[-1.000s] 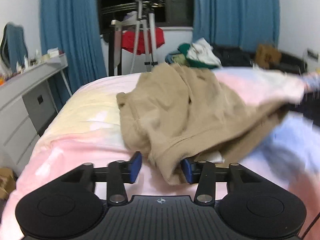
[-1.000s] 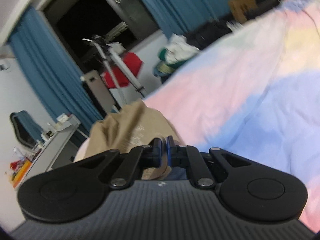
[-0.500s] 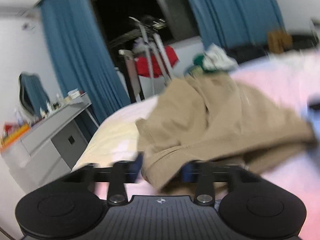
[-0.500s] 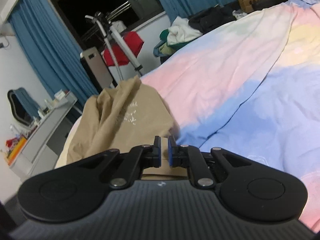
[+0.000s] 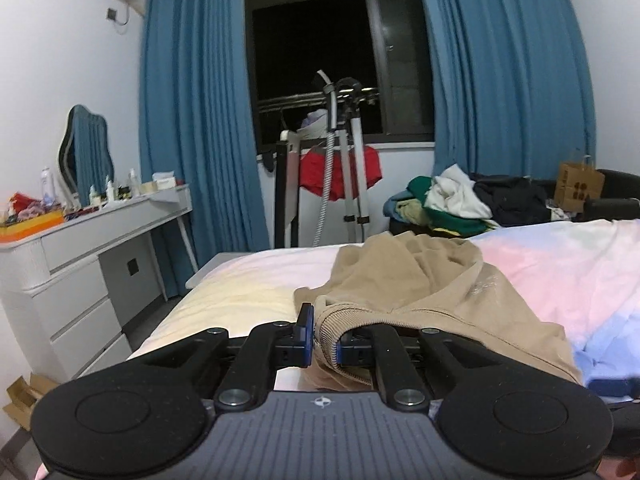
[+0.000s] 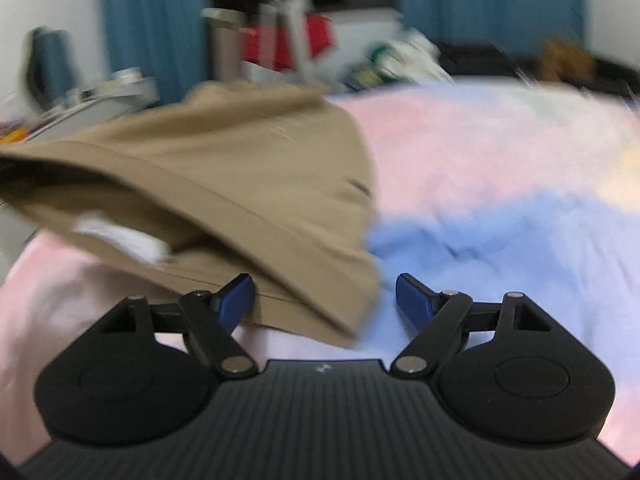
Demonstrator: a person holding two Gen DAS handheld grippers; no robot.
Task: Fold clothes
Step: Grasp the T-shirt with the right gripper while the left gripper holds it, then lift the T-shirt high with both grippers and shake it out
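Observation:
A tan sweatshirt point(image 5: 420, 292) lies crumpled on the pastel bedspread point(image 5: 560, 272). My left gripper point(image 5: 324, 340) is shut on its ribbed hem and holds that edge lifted. In the right wrist view the same sweatshirt point(image 6: 240, 168) hangs stretched toward the left, with a white label showing inside its opening. My right gripper point(image 6: 325, 300) is open, its jaws wide apart, with the sweatshirt's lower corner lying between them. That view is blurred.
A grey dressing table point(image 5: 80, 248) with bottles and a mirror stands left of the bed. A garment steamer stand point(image 5: 340, 168) with red cloth is by the window. A pile of clothes point(image 5: 448, 204) and a cardboard bag point(image 5: 580, 180) lie beyond the bed.
My left gripper closed on the sweatshirt hem and lifted it. My right gripper, shut on the cloth before, has opened wide and swung level with the bed.

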